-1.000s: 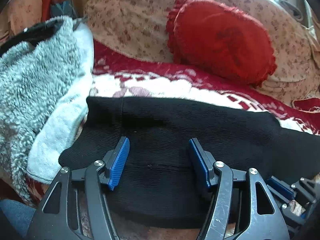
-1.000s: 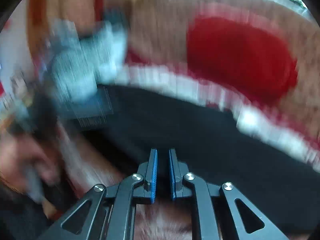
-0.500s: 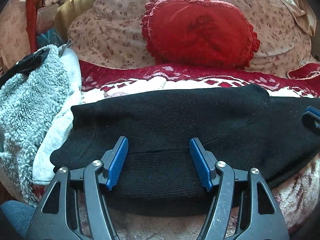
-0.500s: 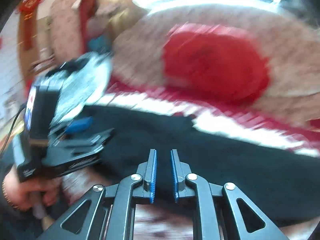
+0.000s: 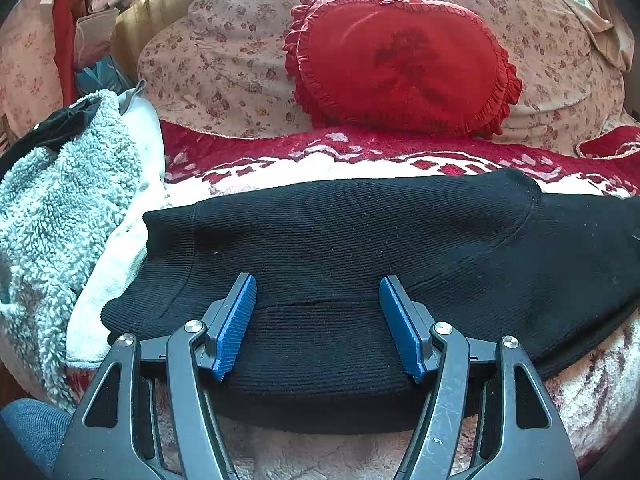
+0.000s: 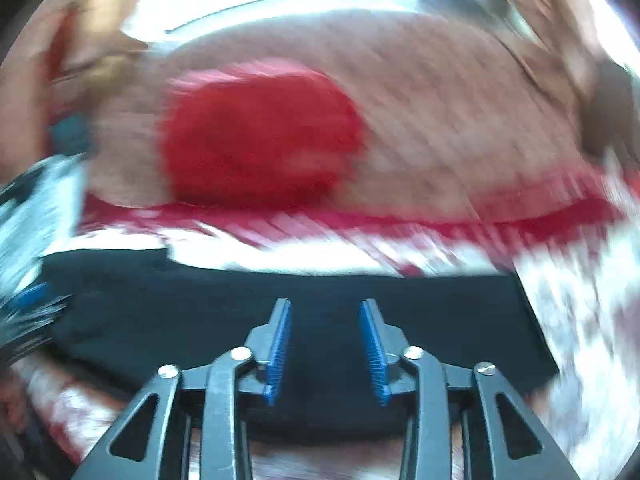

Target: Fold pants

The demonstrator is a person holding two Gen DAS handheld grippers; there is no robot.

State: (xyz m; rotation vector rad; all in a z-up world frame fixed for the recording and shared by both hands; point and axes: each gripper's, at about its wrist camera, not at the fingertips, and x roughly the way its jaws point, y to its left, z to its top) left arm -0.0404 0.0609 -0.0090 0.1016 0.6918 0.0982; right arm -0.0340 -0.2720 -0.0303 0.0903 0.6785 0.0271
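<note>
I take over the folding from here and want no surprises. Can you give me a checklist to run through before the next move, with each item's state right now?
1. left gripper open over the black pants: ok.
2. right gripper open, nothing pinched: ok.
3. Pants lie flat on the red-and-white blanket: ok in the left wrist view.
4. Fluffy grey garment clear of the pants: not ok, their left ends meet.
5. Right wrist view sharp enough to aim: not ok, motion-blurred.
6. Pants' far right end: cannot tell, cut off.
</note>
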